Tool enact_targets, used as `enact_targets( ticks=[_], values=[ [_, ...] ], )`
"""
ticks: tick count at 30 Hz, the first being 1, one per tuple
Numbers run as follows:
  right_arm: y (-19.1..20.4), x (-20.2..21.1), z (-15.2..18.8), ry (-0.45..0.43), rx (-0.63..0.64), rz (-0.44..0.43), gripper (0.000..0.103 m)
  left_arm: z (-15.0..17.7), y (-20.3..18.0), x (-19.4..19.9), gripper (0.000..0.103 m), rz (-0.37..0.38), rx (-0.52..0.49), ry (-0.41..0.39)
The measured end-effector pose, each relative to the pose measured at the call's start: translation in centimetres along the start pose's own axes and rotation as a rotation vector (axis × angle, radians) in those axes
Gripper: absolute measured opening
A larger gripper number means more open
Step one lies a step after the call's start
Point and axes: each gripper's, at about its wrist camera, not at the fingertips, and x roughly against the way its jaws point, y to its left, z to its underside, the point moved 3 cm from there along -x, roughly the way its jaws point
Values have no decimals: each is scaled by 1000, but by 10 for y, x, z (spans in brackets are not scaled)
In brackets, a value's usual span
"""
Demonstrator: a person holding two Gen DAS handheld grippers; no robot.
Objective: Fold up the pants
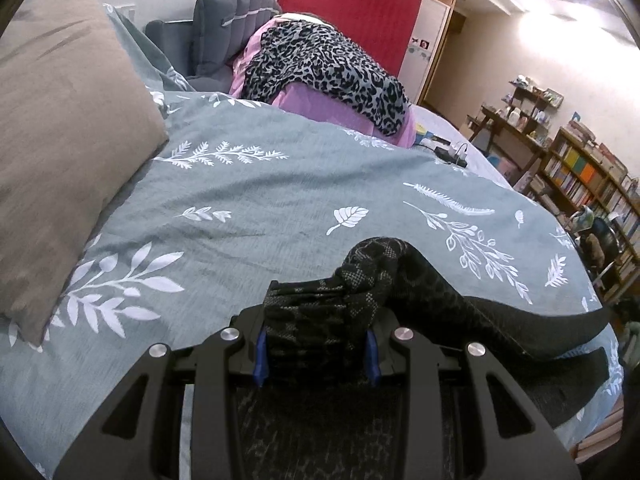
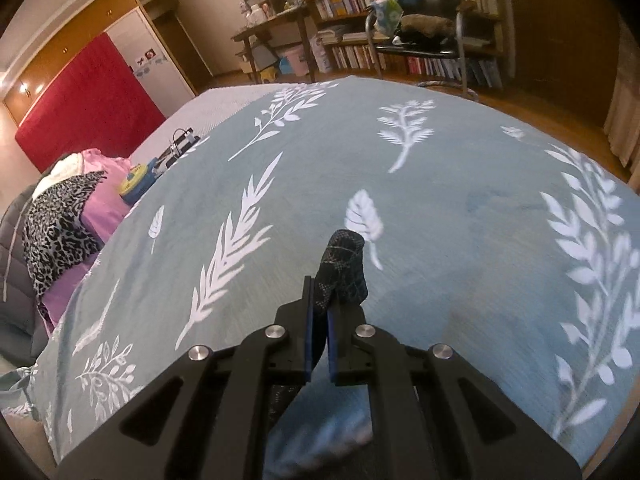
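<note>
The pants (image 1: 420, 280) are dark black-grey patterned fabric. In the left wrist view a thick bunch of them fills my left gripper (image 1: 316, 354), which is shut on it, and the rest trails right and down over the bedspread (image 1: 260, 200). In the right wrist view my right gripper (image 2: 319, 344) is shut tight on a narrow corner of the pants (image 2: 342, 272) that sticks up past the fingertips above the bedspread (image 2: 440, 184).
A tan pillow (image 1: 60, 140) lies at the left. A pile of leopard-print and pink clothes (image 1: 320, 68) sits at the far end, with a power strip (image 1: 450, 152) beside it. Bookshelves (image 2: 400, 0) and a chair (image 2: 424, 20) stand beyond the bed edge.
</note>
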Motion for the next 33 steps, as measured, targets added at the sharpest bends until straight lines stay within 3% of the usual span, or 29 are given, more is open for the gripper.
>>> enact_targets(
  ticks=[8,16,18,22,25,29,33],
  values=[
    [-53,65,47,-12,-52,-9,5,34,18,26,36,18,21,1],
    [-100,70,105,44,-74,47,5,77,30,29,40,0,14,47],
    [-109,65,113,58,-96,50,5,87,35,25,52,-43,2,69],
    [-124,61,124,71,-120,49,5,101,53,25,77,-56,58,93],
    [-133,54,127,82,-142,51,5,107,62,31,80,-76,91,90],
    [-125,53,134,54,-75,114,18,110,62,36,83,-93,75,101],
    [-114,63,136,-6,-9,157,46,113,64,40,86,-110,61,121]
  ],
)
